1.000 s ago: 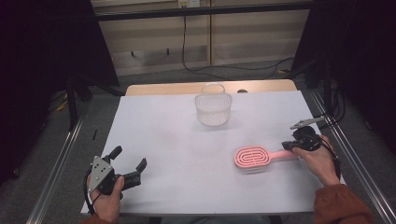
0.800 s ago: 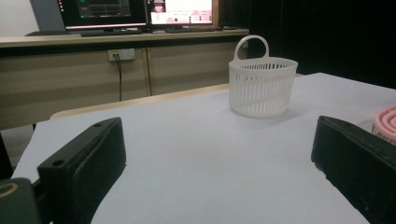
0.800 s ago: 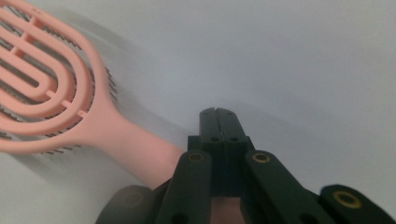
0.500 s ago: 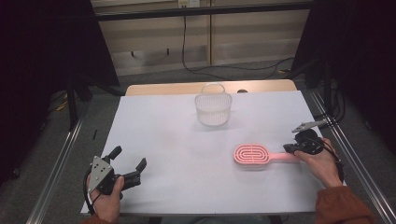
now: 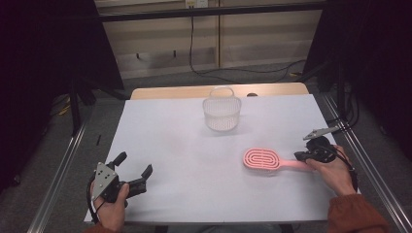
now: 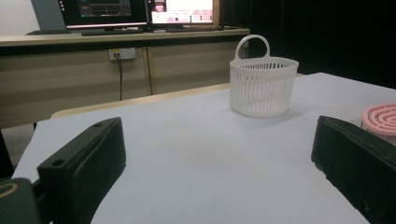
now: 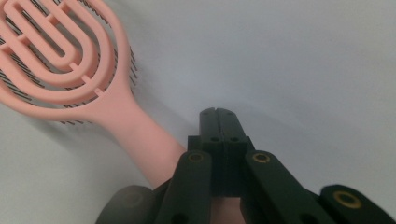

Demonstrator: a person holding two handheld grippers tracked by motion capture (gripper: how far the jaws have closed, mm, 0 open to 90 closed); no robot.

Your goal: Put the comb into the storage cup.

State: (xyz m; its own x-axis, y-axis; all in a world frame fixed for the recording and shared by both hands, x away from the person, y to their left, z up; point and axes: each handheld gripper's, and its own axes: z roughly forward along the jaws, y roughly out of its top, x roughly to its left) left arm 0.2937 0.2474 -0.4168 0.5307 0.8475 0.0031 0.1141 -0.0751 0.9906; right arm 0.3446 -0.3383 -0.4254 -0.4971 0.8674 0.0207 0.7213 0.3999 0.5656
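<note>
A pink hairbrush point(image 5: 261, 159) lies flat at the right of the white table point(image 5: 170, 126), its handle pointing right. My right gripper point(image 5: 302, 156) rests at the end of that handle, with its jaws shut tight on each other. In the right gripper view the right gripper point(image 7: 217, 113) has nothing between its tips, and the hairbrush point(image 7: 60, 60) runs its handle past the left side and under the gripper body. My left gripper point(image 5: 134, 162) stands open near the front left edge, empty. Between the left gripper point(image 6: 219, 154) jaws I see the white basket point(image 6: 263, 86) and the hairbrush point(image 6: 380, 119).
The white slotted basket point(image 5: 222, 114) with a hoop handle stands upright at the far middle of the table. A wooden strip point(image 5: 184, 92) borders the far edge. Metal rails point(image 5: 58, 184) run along both sides. Monitors point(image 6: 140, 9) sit on a bench beyond.
The hairbrush has turned a little, so its handle now lies more level across the table. The right gripper has shifted slightly nearer the front edge with it. The left gripper is unchanged.
</note>
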